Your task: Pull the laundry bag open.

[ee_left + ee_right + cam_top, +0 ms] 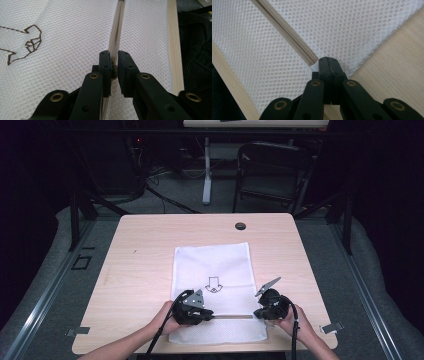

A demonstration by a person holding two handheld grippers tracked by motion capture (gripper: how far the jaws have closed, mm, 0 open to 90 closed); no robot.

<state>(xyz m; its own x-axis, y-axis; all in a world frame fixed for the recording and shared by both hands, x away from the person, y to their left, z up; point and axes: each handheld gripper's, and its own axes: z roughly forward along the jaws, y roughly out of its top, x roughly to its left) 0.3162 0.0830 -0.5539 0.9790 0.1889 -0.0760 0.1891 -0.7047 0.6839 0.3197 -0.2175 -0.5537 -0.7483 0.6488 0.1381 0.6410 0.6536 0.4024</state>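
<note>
From the high view, a white mesh bag (212,285) lies flat on the counter (140,270), its zipper (232,316) running left to right near the near edge, between the left gripper (207,312) and the right gripper (259,312). In the left gripper view, the fingers (105,65) stand slightly apart around a small zipper pull (114,71), the zipper's long axis stretching straight ahead. In the right gripper view, the fingers (328,66) are pressed together on the zipper's end at the bag's right edge, likely anchoring it.
</note>
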